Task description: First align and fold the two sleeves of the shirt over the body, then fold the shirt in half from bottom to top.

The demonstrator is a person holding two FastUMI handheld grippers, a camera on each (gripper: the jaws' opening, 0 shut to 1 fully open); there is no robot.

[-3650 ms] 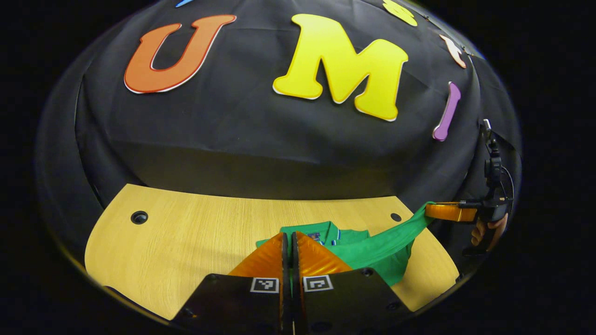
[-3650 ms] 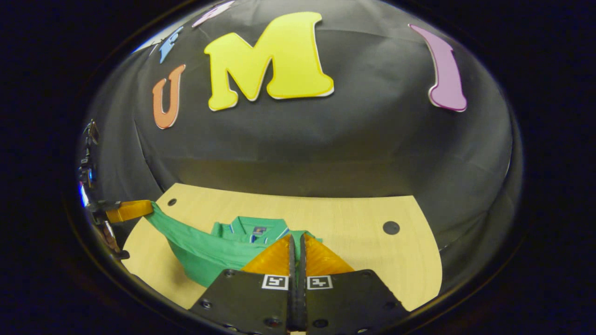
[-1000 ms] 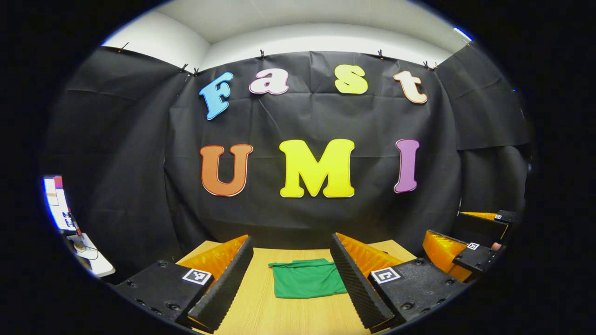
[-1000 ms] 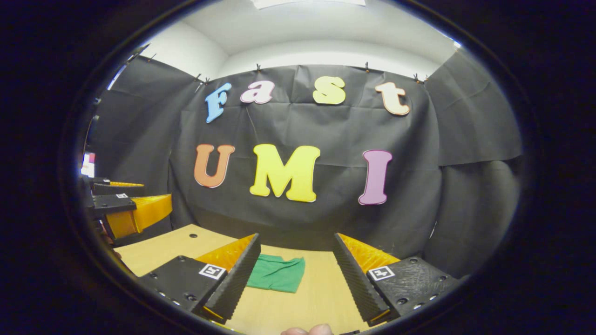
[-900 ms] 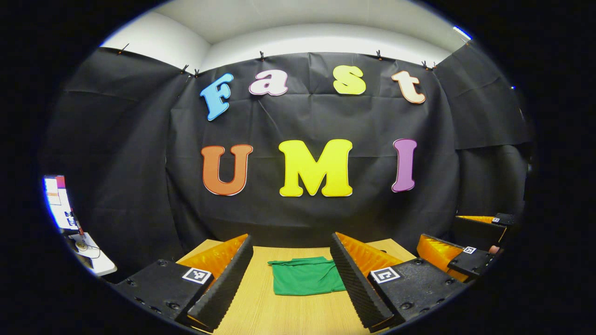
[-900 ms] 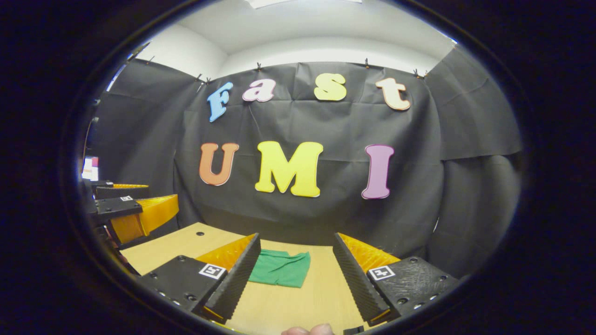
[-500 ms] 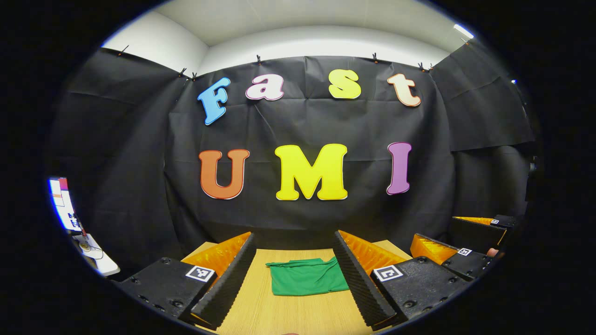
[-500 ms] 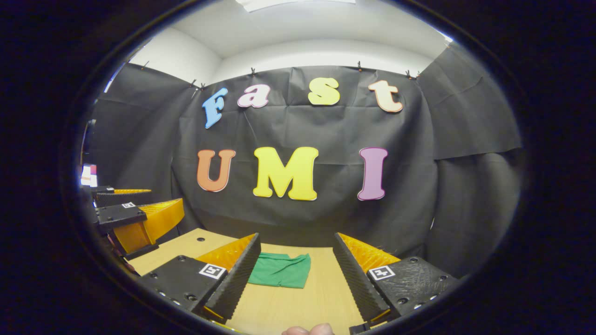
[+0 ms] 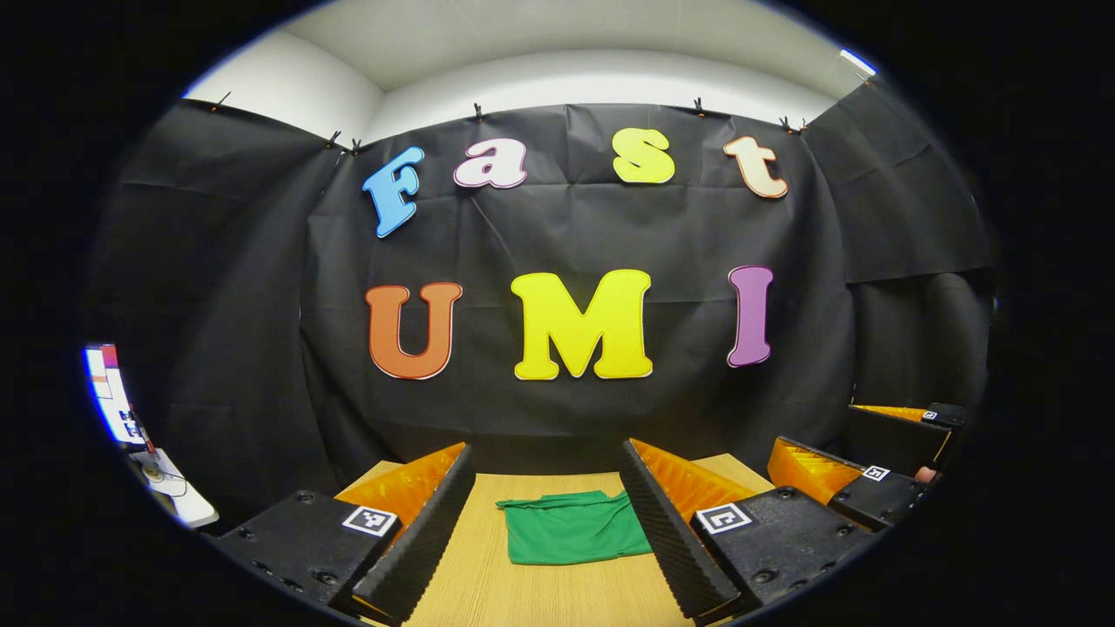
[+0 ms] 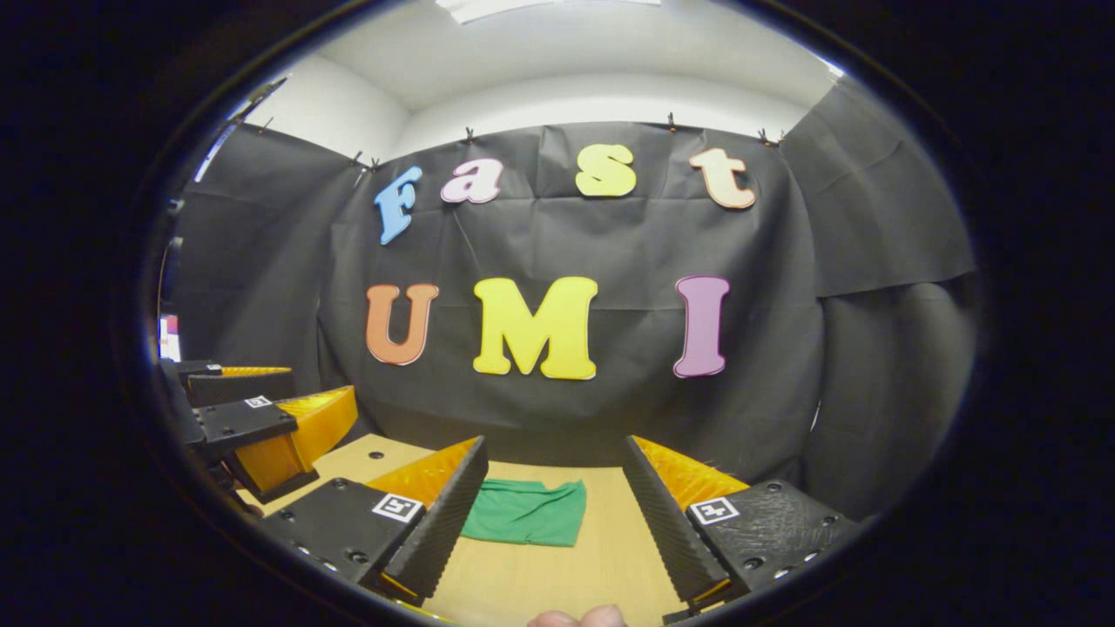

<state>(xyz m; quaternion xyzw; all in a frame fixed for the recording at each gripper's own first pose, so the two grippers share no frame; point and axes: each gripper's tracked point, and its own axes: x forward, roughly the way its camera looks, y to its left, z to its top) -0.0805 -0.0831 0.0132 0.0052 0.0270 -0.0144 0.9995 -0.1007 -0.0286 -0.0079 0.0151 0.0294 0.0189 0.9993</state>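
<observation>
- right gripper (image 10: pixel 553 492) — fingers spread wide apart, holding nothing, raised off the table (image 10: pixel 601 557)
- shirt (image 10: pixel 525 512) lies folded into a compact green rectangle on the wooden table, seen between the fingers, nearer the left one, untouched
- left gripper (image 10: pixel 261 409) at the view's left edge — fingers apart, clear of the shirt
- fingertip of a hand (image 10: pixel 577 617) at the bottom edge

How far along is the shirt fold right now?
Looks done: the green shirt lies as a compact folded rectangle on the table, no sleeves sticking out. Nothing in hand: left tool and right tool are open, clear of it. Nothing visibly left.
</observation>
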